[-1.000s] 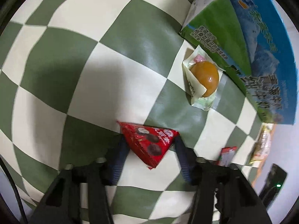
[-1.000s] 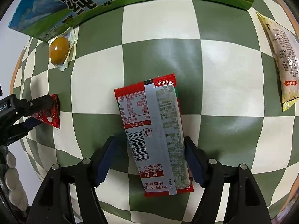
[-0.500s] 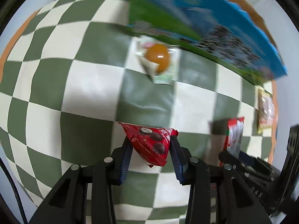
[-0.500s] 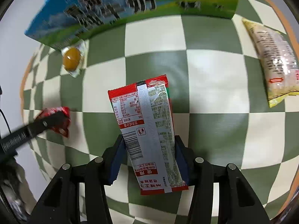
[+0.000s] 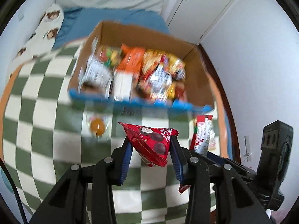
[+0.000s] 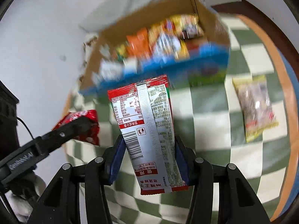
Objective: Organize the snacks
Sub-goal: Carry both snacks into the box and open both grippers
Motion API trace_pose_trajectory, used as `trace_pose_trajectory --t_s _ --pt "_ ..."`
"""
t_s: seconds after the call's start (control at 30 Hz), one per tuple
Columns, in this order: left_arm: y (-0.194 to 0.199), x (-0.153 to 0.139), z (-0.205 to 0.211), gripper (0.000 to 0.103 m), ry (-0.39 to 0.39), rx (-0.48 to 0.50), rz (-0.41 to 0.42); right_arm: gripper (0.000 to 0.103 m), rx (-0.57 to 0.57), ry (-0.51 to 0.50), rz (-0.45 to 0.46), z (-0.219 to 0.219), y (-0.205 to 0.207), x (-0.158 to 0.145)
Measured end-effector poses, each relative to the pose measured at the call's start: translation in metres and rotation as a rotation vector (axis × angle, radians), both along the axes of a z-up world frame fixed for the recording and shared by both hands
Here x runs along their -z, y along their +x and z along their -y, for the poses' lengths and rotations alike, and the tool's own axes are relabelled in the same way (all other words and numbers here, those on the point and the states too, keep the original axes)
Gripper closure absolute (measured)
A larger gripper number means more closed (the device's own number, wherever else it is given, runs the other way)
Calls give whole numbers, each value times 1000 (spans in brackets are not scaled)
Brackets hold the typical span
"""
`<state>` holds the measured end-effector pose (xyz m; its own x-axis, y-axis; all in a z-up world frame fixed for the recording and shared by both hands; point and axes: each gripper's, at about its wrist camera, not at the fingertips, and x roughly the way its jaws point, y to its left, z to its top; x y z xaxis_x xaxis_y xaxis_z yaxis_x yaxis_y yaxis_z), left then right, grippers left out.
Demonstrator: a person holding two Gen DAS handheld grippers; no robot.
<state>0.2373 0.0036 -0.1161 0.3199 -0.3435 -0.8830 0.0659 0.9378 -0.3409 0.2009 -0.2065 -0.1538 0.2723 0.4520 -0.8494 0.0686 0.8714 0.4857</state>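
Note:
My left gripper (image 5: 150,141) is shut on a red triangular chocolate packet (image 5: 151,143) and holds it in the air above the checked cloth. My right gripper (image 6: 149,145) is shut on a long red and silver snack packet (image 6: 149,128), also lifted. Both point toward an open cardboard box (image 5: 198,74) filled with several snacks; it also shows in the right wrist view (image 6: 214,20). The right gripper's packet shows in the left wrist view (image 5: 202,136). The left gripper's packet shows in the right wrist view (image 6: 82,125).
A wrapped egg-like snack (image 5: 97,127) lies on the green and white checked cloth (image 5: 37,112) in front of the box. A yellowish clear snack bag (image 6: 256,108) lies on the cloth at the right. White walls and a bed stand behind the box.
Both grippers closed on their packets and lifted them off the cloth. Both views tilted up from the cloth to face the open box.

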Motion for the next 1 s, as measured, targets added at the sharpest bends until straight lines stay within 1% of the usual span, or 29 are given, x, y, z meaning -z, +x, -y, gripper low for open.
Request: trace_pose_trajectory --t_s 0.03,0.1,0.17,0.27,0.33,0.5,0.67,0.8,0.87,1.0 --pt "6 -4 3 66 0 -1 6 49 8 9 14 1 7 -6" --pt "30 -13 7 66 3 -1 14 49 34 31 48 5 27 -23" --pt "46 -18 2 66 15 -2 15 49 52 21 79 13 52 -37" --pt "81 -11 3 66 36 -11 -10 49 67 -9 100 14 91 -41" --pt "108 1 0 66 43 -24 -45 49 69 -24 96 15 112 -40" --pt "155 33 -10 66 51 -55 -128 49 56 -89 69 8 172 -20" --pt "185 72 -21 66 71 -89 -213 49 44 -143 23 -1 220 8" --pt "199 94 -26 66 93 -95 -251 49 36 -162 -6 -8 243 28" --pt "205 103 -28 65 90 -96 -274 49 33 -173 -19 -12 253 38" --pt "213 115 -28 64 108 -94 -298 48 24 -178 -66 -17 267 58"
